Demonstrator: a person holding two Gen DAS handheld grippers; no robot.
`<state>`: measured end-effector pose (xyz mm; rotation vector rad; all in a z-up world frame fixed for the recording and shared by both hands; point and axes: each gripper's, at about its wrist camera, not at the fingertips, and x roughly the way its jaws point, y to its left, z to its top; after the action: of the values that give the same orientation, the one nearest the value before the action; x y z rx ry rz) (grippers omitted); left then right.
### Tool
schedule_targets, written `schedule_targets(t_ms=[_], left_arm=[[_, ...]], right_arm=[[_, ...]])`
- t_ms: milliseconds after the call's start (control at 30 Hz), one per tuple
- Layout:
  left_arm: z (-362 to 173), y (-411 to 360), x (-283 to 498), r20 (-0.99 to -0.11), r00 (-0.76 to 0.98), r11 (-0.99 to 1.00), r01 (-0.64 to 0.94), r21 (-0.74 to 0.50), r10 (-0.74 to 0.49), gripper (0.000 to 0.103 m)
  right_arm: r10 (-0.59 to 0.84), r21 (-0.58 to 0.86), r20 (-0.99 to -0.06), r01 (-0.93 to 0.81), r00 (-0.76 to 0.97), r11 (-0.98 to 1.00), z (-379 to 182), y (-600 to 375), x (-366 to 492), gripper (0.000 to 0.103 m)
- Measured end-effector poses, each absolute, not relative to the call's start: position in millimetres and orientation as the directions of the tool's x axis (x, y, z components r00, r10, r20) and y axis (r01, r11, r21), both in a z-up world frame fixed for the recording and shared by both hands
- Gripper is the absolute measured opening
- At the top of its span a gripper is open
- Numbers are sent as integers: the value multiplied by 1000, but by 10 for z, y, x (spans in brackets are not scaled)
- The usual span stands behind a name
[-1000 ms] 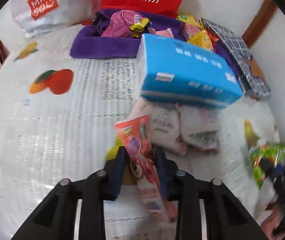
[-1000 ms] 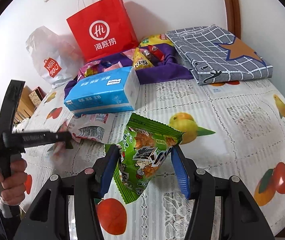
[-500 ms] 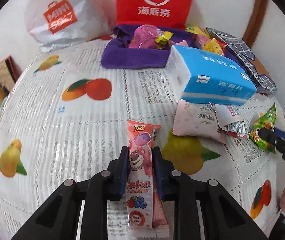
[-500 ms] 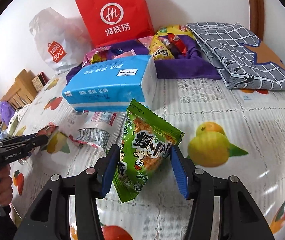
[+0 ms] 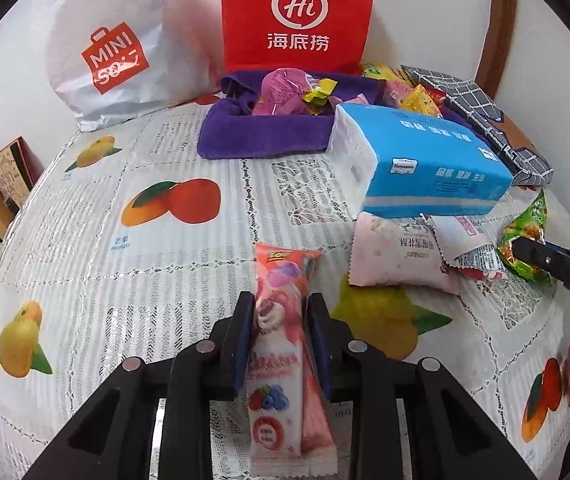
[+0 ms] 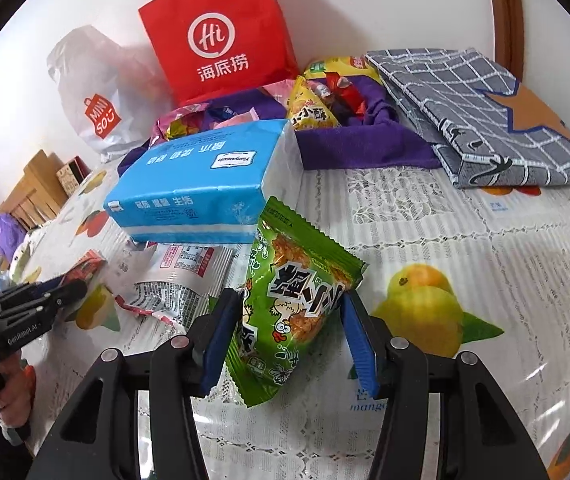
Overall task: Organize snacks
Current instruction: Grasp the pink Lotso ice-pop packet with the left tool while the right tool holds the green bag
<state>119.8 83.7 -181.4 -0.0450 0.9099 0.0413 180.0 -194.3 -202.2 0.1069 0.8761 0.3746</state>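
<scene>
Left gripper has the pink snack stick lying flat on the worktop between its fingers, and the jaws are easing open around it, pads barely touching. Let it settle flat, then draw straight back so the wrapper isn't dragged. Right gripper holds the green crisp packet clamped upright, just in front of the blue tissue pack. Best to keep that squeeze light; the puffy bag could slip or crush. The purple cloth behind holds other snacks.
</scene>
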Motion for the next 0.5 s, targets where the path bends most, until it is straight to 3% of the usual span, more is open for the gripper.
schedule_targets(t_ms=[67,500], left_arm=[[-1816,824,1197,-790,613,998,-55,-14,22,27],[-1818,825,1199,-789,614,999,-42,-31,1,32]], right_arm=[[386,282,-720,-265,577,922,-2033,-1982,1814,53],[341,203,-740,-290,580,935,-2029,-1869,1796,53]])
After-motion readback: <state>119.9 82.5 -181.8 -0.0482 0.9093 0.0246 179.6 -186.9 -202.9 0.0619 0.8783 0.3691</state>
